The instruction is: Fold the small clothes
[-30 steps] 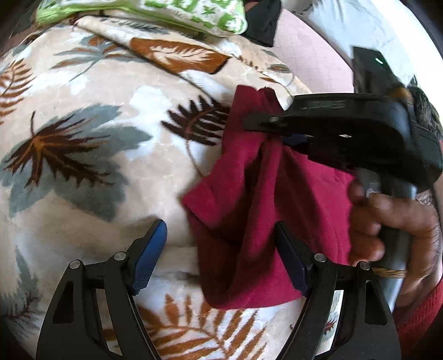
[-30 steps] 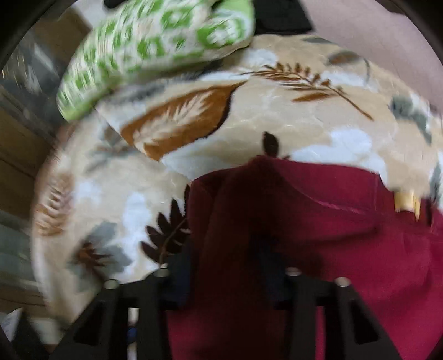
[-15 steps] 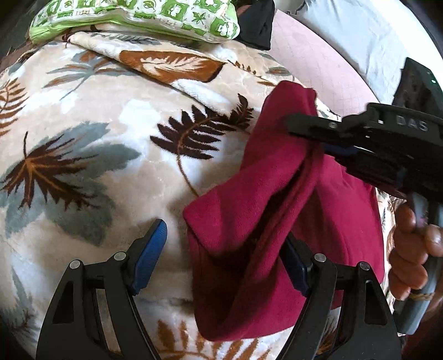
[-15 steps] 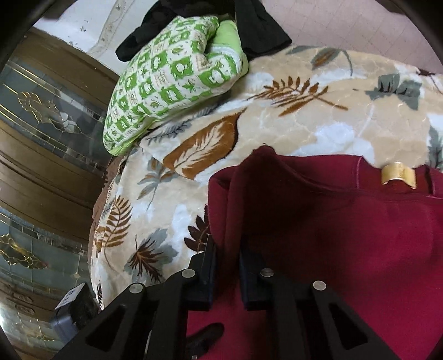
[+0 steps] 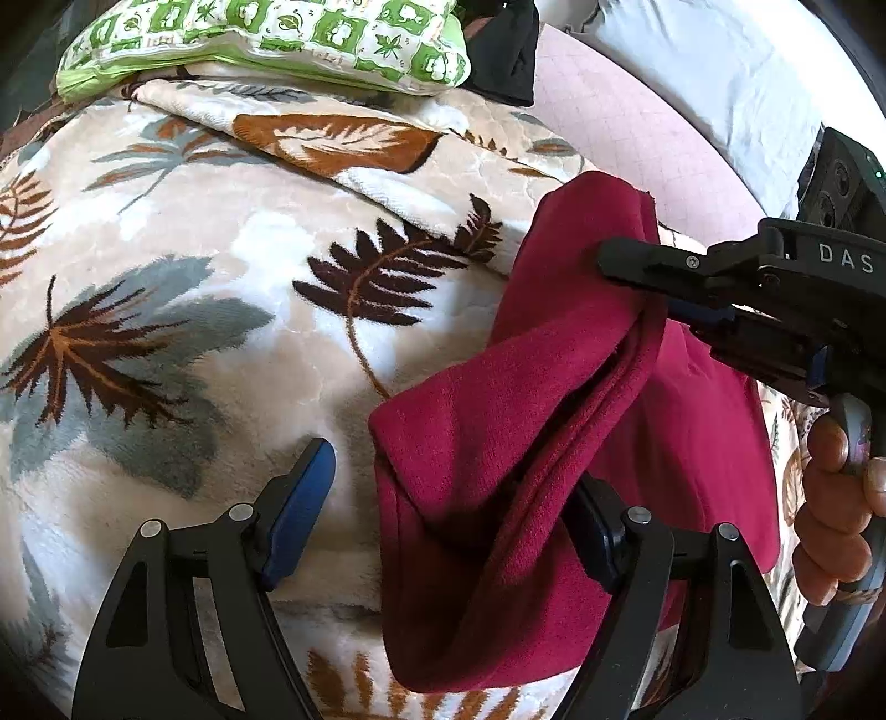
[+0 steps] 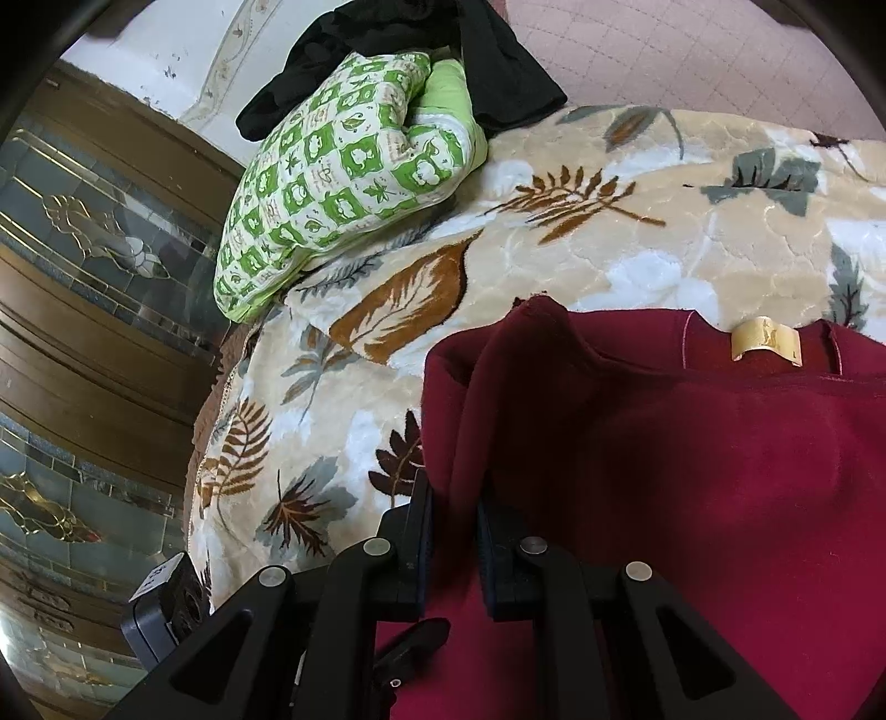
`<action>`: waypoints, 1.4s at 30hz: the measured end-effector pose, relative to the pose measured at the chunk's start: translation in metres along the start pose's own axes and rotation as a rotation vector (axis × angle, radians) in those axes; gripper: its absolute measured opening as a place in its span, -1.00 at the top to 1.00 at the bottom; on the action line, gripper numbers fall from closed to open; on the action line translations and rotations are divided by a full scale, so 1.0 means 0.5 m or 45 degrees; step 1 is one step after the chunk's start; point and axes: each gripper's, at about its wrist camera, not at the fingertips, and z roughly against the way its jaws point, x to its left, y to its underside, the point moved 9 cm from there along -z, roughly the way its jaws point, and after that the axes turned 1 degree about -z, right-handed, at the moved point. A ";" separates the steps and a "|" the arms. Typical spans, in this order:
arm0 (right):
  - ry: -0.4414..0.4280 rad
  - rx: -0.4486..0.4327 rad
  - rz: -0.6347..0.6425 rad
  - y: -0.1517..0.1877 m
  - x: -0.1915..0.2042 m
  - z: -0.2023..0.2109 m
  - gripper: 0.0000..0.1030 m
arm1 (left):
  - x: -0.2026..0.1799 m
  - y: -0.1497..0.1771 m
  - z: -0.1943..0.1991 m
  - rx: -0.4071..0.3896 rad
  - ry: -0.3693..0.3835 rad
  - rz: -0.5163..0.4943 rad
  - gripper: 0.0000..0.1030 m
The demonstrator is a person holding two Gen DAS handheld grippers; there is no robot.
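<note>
Burgundy fleece garment (image 5: 554,443) bunches in right gripper's (image 6: 454,531) pinch; left gripper's (image 5: 443,498) wide jaws are closing around it.

Left wrist cam sits close above the cream leaf-print plush blanket (image 5: 183,288), tilted down, facing 12 o'clock toward the green-and-white patterned pillow (image 5: 266,44). Right wrist cam looks down from nearer still, pillow (image 6: 343,177) at 11 o'clock. Both share blanket, pillow & crumpled dark-red fleece garment (image 5: 526,443) (image 6: 692,471).

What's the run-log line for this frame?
right gripper: shut on red garment, lifted fold | left gripper: closing around garment edge | surface: leaf blanket
</note>
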 end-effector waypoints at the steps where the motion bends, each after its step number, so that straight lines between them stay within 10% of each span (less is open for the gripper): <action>1: -0.002 -0.001 -0.003 0.000 0.000 0.000 0.75 | -0.002 0.003 0.002 0.002 0.015 0.000 -0.38; 9: 0.004 -0.007 0.009 -0.004 -0.006 0.026 0.75 | -0.047 0.009 0.038 -0.028 0.080 -0.066 0.35; 19: 0.094 -0.130 0.075 -0.034 -0.066 0.194 0.77 | -0.305 0.027 0.094 -0.044 0.246 -0.260 0.44; 30: 0.293 -0.237 -0.258 0.000 -0.380 0.323 0.77 | -0.558 0.123 -0.086 0.199 0.327 -0.404 0.55; 32: 0.298 -0.229 -0.326 0.016 -0.417 0.311 0.77 | -0.559 0.119 -0.079 0.190 0.320 -0.427 0.55; 37: 0.132 -0.398 -0.376 0.019 -0.400 0.399 0.55 | -0.530 0.098 0.030 0.162 0.416 -0.490 -0.17; 39: 0.097 -0.421 -0.363 0.028 -0.379 0.428 0.07 | -0.492 0.079 0.069 0.068 0.342 -0.535 -0.18; 42: 0.062 -0.404 -0.311 0.046 -0.342 0.435 0.05 | -0.411 0.056 0.077 0.003 0.185 -0.516 -0.18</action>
